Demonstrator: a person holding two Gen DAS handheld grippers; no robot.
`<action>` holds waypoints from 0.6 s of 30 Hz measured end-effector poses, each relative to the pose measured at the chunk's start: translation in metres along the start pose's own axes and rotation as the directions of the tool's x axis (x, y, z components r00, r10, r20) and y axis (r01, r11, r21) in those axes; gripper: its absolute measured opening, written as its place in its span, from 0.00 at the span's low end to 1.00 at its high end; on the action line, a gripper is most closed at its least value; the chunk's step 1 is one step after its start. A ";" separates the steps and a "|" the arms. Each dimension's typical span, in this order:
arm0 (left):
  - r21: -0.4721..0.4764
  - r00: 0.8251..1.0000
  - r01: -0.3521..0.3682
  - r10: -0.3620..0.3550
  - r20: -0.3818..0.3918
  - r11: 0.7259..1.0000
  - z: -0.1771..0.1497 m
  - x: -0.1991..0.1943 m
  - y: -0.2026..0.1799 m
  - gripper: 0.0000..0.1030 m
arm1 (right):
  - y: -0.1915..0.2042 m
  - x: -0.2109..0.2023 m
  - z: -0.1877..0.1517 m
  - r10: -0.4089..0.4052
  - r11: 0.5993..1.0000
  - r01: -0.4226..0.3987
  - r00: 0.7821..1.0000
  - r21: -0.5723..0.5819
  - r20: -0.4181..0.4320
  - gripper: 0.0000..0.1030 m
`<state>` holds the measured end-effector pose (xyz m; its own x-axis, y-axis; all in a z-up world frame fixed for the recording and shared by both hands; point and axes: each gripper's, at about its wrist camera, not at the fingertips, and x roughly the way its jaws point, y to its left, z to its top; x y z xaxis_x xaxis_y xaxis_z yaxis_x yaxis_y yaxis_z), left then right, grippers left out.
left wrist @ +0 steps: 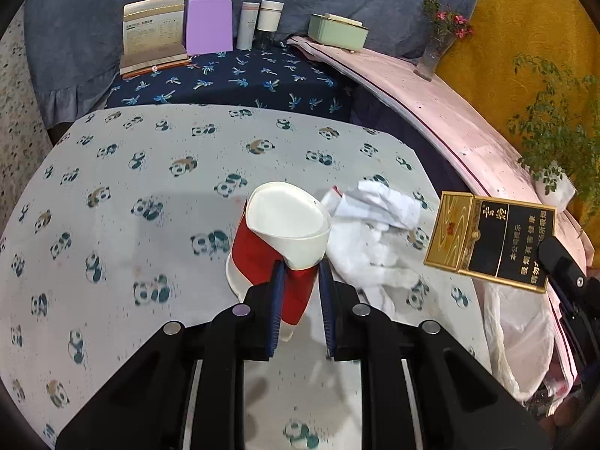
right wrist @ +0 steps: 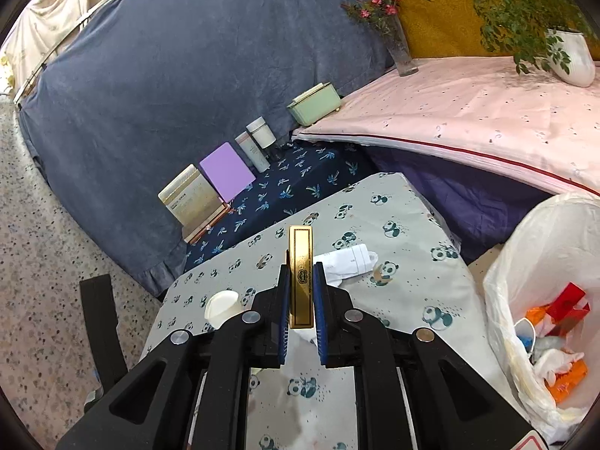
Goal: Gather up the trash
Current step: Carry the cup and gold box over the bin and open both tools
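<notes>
Between our left gripper [left wrist: 302, 273] pads sits a crushed red-and-white paper cup [left wrist: 279, 240], pinched at its side above the panda-print table [left wrist: 123, 187]. Crumpled white paper [left wrist: 371, 225] lies just beside it. Our right gripper [right wrist: 302, 281] clamps a gold-and-black cigarette box [right wrist: 300, 273] edge-on, held above the table, near the white trash bag [right wrist: 525, 247] at its right.

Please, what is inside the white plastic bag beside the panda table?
Inside the white plastic bag I see a red box, orange wrappers and white crumpled paper. Anything deeper is covered.
</notes>
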<state>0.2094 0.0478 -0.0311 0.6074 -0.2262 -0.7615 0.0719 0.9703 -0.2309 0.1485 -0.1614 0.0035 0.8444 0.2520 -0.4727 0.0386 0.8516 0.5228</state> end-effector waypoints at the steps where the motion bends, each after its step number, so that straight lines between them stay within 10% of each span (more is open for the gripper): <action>1: 0.000 1.000 0.003 -0.003 -0.001 1.000 -0.003 -0.003 0.000 0.17 | -0.002 -0.004 -0.001 0.000 1.000 0.000 1.000 0.003 0.001 0.11; 18: 0.072 0.998 0.054 -0.055 0.015 0.996 -0.035 -0.046 -0.041 0.16 | -0.032 -0.056 -0.002 -0.020 0.998 0.016 0.998 0.067 0.066 0.11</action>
<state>0.1509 0.0157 -0.0082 0.6141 -0.2778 -0.7388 0.1613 0.9604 -0.2270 0.0986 -0.2022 0.0116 0.8770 0.2036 -0.4352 0.0874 0.8230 0.5613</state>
